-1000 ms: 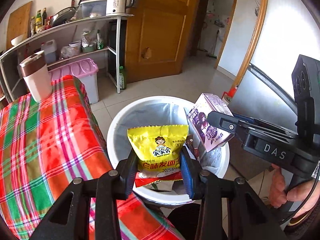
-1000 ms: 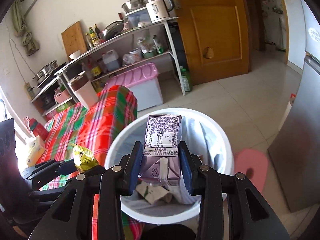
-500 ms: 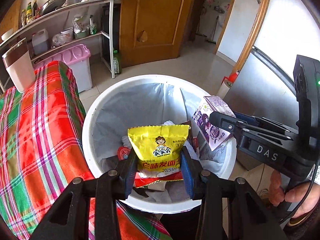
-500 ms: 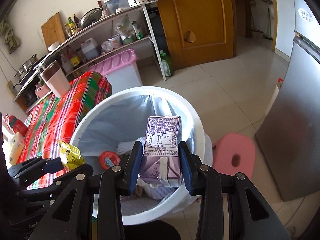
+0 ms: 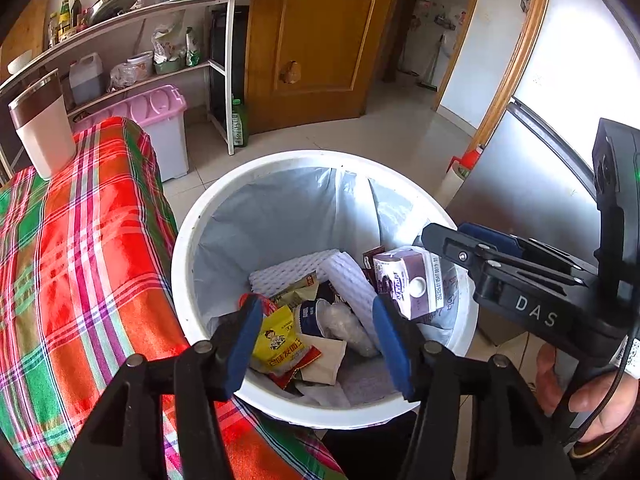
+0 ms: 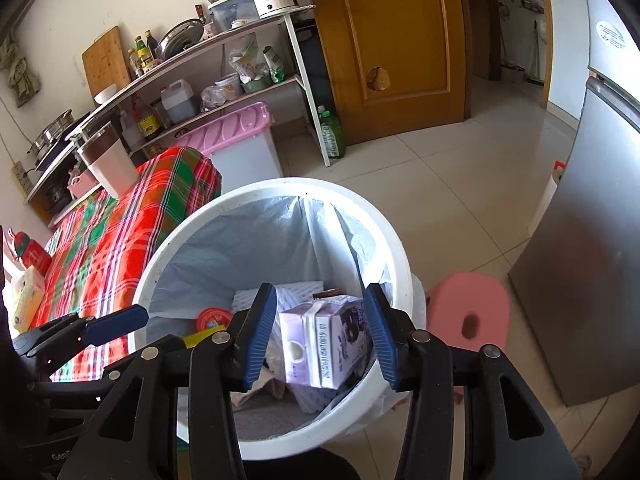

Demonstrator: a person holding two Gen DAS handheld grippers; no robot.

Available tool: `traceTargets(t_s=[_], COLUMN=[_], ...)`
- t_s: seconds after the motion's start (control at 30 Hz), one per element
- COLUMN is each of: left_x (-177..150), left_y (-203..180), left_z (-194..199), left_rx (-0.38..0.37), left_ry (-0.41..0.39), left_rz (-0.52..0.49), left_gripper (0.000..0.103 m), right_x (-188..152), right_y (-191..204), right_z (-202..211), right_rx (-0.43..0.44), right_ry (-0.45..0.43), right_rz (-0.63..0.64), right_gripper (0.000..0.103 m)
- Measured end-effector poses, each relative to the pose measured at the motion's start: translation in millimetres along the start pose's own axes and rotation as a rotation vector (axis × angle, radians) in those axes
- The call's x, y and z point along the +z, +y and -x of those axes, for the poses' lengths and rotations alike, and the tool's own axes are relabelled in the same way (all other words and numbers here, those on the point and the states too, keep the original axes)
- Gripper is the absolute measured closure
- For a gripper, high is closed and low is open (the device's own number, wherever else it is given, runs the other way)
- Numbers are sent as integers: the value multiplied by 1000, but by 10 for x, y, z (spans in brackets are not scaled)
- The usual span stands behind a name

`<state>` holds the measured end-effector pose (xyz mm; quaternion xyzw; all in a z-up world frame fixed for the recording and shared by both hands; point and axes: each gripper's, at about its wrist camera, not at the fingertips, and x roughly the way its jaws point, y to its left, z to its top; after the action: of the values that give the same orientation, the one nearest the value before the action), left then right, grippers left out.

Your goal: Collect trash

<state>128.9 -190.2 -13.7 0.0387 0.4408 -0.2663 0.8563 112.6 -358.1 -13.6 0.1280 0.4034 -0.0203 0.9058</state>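
1. Plaid tablecloth (image 5: 80, 264) in red and green covers the table just beside the bin, with a brown-lidded white tumbler (image 5: 40, 128) standing on it.
2. White trash bin (image 5: 182, 280), lined with a pale bag, sits on the tiled floor below both grippers.
3. Left gripper (image 5: 316, 336) is spread wide and empty above the bin's near rim; the yellow snack packet (image 5: 280, 344) lies among the rubbish just inside its left finger.
4. Right gripper (image 6: 320, 336) is likewise released; the purple milk carton (image 6: 324, 344) sits tilted between its fingers, clear of both pads, inside the bin.
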Motion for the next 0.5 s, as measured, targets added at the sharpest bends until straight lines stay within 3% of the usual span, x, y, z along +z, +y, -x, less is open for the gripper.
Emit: traceTargets(t_s=[0.5], left_x=[-126], left_y=[57], left_z=[313], left_rx=[32], left_ry=[-65], left_rz=[18], left_gripper=[36], right_x=[-124], right_y=[131], right_z=[284], right_rx=[-7], right_ry=[-65], right_rz=[-2], right_gripper=[52])
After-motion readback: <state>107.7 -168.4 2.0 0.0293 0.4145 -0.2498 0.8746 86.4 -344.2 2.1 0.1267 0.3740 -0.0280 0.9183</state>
